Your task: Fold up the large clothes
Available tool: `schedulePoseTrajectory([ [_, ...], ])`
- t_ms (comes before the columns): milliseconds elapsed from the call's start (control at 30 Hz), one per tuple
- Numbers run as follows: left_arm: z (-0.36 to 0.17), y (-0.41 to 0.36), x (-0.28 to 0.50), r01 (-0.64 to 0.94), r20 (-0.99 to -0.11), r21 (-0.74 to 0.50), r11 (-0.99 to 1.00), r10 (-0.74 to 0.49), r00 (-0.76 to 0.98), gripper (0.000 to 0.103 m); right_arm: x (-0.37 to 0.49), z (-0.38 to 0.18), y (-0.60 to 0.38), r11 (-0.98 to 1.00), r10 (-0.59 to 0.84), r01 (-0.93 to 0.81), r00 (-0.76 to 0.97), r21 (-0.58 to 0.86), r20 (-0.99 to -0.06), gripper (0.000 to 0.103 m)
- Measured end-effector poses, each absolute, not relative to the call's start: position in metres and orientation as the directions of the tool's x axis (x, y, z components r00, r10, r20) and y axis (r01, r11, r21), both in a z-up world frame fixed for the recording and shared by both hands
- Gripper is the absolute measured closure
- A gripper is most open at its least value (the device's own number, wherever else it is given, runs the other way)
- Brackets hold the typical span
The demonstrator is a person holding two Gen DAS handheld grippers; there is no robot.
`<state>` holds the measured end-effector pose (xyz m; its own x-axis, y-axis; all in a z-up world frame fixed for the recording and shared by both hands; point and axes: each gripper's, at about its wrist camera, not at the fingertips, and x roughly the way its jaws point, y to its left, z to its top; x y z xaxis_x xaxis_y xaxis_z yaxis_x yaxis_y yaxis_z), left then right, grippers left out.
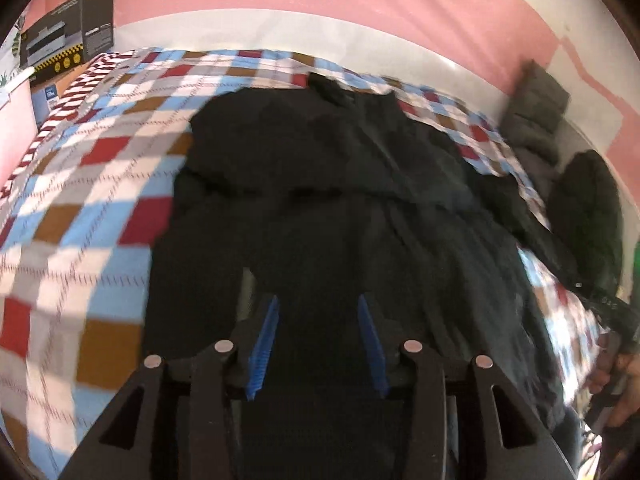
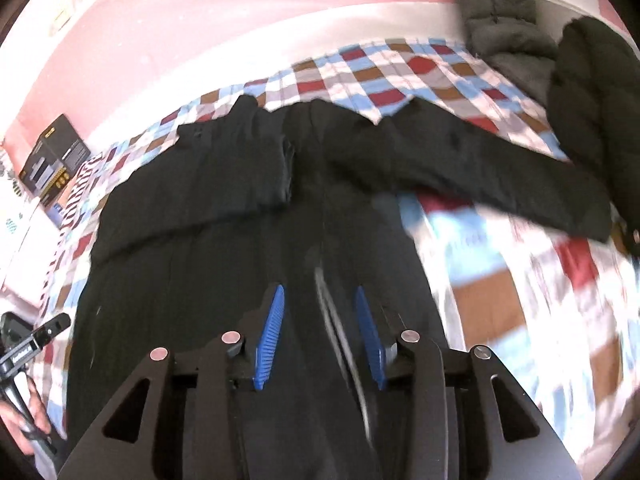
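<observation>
the left gripper stands with its blue pads spread apart and nothing between them, low in the frame's centre over dark cloth. the right gripper is likewise spread wide, gripping nothing, though a pale zipper line runs between its pads.

the checked bedspread fills the left and top of the left view. on it the black coat lies across the middle of both frames, one sleeve stretched toward the right edge, the other folded over the chest at centre left. it looks soft, thick and fairly heavy, likely to sag and slide when lifted, so take it at seams: cuff, shoulder or hem. two more jackets sit upper right; a box sits upper left.
</observation>
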<state>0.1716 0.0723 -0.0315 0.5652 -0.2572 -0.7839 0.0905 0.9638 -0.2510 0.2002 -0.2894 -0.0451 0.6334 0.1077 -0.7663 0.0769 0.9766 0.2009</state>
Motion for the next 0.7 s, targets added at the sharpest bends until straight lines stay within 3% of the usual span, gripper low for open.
schedulePoseTrajectory([
  [500, 0.001, 0.045, 0.108, 0.117, -0.764, -0.242, 0.963, -0.263, 0.589, 0.059, 0.13, -0.037, -0.305, 0.971, 0.097, 0.105, 0.655, 0.217, -0.75, 0.057],
  [700, 0.005, 0.029, 0.12, 0.122, -0.768, -0.211, 0.97, -0.242, 0.593, 0.059, 0.134, -0.035, -0.332, 0.957, 0.079, 0.154, 0.674, 0.245, -0.734, 0.048],
])
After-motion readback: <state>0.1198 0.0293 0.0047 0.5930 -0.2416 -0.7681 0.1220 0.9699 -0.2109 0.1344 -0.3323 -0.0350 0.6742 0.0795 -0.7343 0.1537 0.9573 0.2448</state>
